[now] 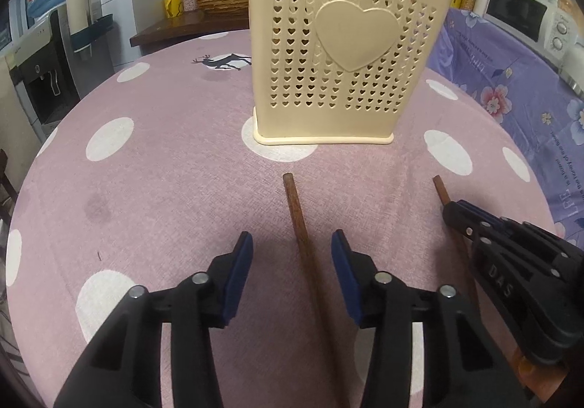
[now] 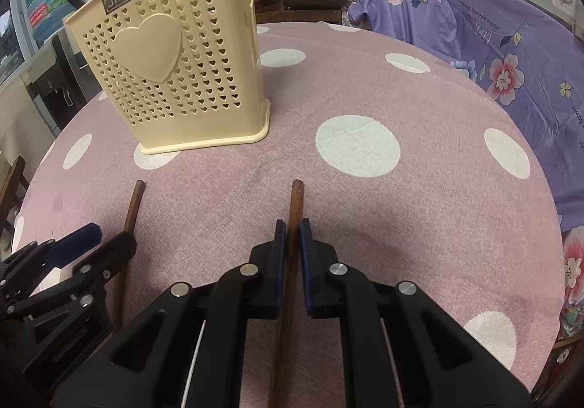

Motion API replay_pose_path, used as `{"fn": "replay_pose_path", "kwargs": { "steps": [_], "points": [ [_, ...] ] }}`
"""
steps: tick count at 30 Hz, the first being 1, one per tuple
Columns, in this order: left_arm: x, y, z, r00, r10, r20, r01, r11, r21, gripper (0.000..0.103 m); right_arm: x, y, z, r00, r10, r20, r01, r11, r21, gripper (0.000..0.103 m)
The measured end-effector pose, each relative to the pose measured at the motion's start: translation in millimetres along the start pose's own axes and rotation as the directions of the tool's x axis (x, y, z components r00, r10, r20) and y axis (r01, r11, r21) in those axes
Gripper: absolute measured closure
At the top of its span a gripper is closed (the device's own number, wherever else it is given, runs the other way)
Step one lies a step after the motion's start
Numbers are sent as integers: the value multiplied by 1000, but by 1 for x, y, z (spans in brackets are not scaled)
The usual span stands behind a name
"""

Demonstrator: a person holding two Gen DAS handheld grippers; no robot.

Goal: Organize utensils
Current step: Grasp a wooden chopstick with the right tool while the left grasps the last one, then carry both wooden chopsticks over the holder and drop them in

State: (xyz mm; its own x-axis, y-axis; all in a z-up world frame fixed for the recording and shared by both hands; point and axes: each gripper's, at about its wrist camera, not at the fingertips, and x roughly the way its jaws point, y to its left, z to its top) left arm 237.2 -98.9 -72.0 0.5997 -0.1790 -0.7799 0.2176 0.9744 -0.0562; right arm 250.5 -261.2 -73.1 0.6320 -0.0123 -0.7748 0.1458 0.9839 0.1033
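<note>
Utensils already stand in the cream holder (image 1: 343,54). Two wooden sticks lie on the surface: left gripper (image 1: 292,274) released astride one (image 1: 297,222), right gripper (image 2: 291,243) clenched around the other (image 2: 295,200).

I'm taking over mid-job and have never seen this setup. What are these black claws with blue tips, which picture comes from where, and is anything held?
There is no robot here: a person holds one pair of tongs in each hand, and a camera on each looks forward along its fingers.

The left wrist view shows the left tongs open, with one brown chopstick lying on the dotted tablecloth between the blue pads, not gripped.

The right wrist view shows the right tongs closed on a second chopstick. Each pair of tongs also shows at the edge of the other's picture.

Beyond both stands the cream utensil holder, upright, with utensils already inside.
</note>
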Motion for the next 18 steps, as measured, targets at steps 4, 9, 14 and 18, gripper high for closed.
{"fn": "replay_pose_path", "kwargs": {
  "steps": [4, 9, 14, 18],
  "points": [
    [6, -4, 5, 1000, 31, 4, -31, 999, -9, 73, 0, -1, 0, 1000, 7, 2, -7, 1000, 8, 94],
    [12, -11, 10, 997, 72, 8, -72, 997, 18, 80, 0, -1, 0, 1000, 8, 2, -8, 1000, 2, 94],
    [15, -13, 14, 996, 90, 8, -90, 996, 28, 88, 0, -1, 0, 1000, 8, 2, -8, 1000, 3, 94],
    [17, -14, 17, 996, 92, 2, -92, 995, 30, 94, 0, -2, 0, 1000, 6, 1, -6, 1000, -1, 94]
  ]
}}
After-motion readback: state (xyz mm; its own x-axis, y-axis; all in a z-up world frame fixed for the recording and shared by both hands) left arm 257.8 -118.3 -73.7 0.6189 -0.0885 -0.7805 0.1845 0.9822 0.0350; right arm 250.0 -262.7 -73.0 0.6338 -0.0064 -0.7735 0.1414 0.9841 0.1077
